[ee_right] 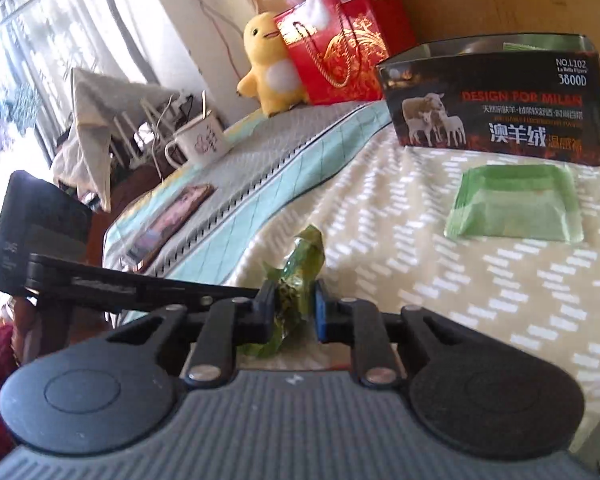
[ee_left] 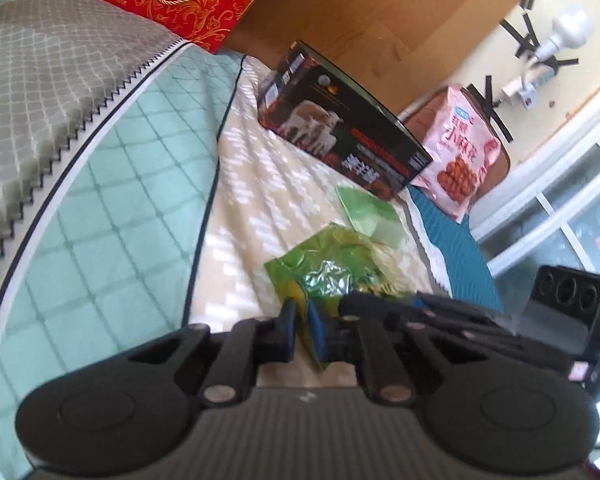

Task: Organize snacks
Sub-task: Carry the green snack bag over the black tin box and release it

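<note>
A crinkled green snack bag lies low over the cream patterned blanket, held from two sides. My left gripper is shut on its near edge. My right gripper is shut on the same green bag, which is bunched up between the pads. The left gripper's arm reaches in from the left. An open black box with sheep pictures stands behind, and a flat pale green packet lies in front of it. A pink snack bag leans beyond the box.
A yellow plush toy and a red gift bag stand at the head of the bed. A white mug and a dark flat phone-like object rest on the quilted cover. The bed's edge drops off beside the pink bag.
</note>
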Demonstrator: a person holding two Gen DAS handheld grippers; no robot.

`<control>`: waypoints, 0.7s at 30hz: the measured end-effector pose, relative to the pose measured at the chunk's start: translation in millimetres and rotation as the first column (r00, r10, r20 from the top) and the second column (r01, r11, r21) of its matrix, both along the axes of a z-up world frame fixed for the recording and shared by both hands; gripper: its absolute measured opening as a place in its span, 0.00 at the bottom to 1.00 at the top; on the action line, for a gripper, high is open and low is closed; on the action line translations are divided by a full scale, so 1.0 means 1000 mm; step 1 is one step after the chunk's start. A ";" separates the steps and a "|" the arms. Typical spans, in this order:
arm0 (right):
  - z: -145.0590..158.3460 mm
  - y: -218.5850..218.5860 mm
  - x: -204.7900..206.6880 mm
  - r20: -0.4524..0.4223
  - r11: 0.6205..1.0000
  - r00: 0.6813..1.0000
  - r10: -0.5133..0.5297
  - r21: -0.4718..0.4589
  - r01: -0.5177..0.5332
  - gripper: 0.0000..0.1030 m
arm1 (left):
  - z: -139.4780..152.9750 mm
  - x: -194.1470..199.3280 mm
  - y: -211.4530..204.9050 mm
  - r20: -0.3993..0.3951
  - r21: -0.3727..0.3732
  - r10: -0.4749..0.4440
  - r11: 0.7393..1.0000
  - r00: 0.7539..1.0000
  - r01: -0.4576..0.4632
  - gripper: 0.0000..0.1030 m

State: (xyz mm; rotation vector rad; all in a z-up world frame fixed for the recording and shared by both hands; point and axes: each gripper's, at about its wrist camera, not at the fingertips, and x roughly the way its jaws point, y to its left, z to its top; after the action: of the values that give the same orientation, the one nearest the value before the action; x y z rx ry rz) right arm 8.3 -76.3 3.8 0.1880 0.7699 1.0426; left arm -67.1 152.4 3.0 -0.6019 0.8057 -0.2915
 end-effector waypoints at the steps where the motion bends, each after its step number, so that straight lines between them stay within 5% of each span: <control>1: 0.003 0.002 0.000 0.013 1.000 1.000 -0.006 -0.005 0.006 0.19 | 0.002 0.004 -0.001 0.006 0.017 -0.001 1.000 1.000 0.000 0.06; 4: 0.011 0.003 0.005 0.054 0.999 0.998 -0.035 -0.013 0.035 0.19 | 0.009 0.017 -0.003 0.030 0.031 -0.016 0.999 0.999 0.016 0.04; 11: 0.031 -0.016 0.054 -0.031 0.985 0.992 -0.126 0.111 0.128 0.19 | 0.044 0.061 -0.008 0.126 0.059 -0.050 0.997 0.991 0.043 0.04; 21: 0.071 -0.015 0.136 0.063 0.954 0.964 -0.259 0.172 0.245 0.19 | 0.094 0.161 -0.023 0.246 0.157 -0.052 0.988 0.968 0.013 0.05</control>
State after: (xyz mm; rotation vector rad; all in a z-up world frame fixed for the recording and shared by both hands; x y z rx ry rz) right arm 143.9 -91.6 74.3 0.3708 0.5665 0.8637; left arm 94.0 129.0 97.0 -0.3972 0.5893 -0.3251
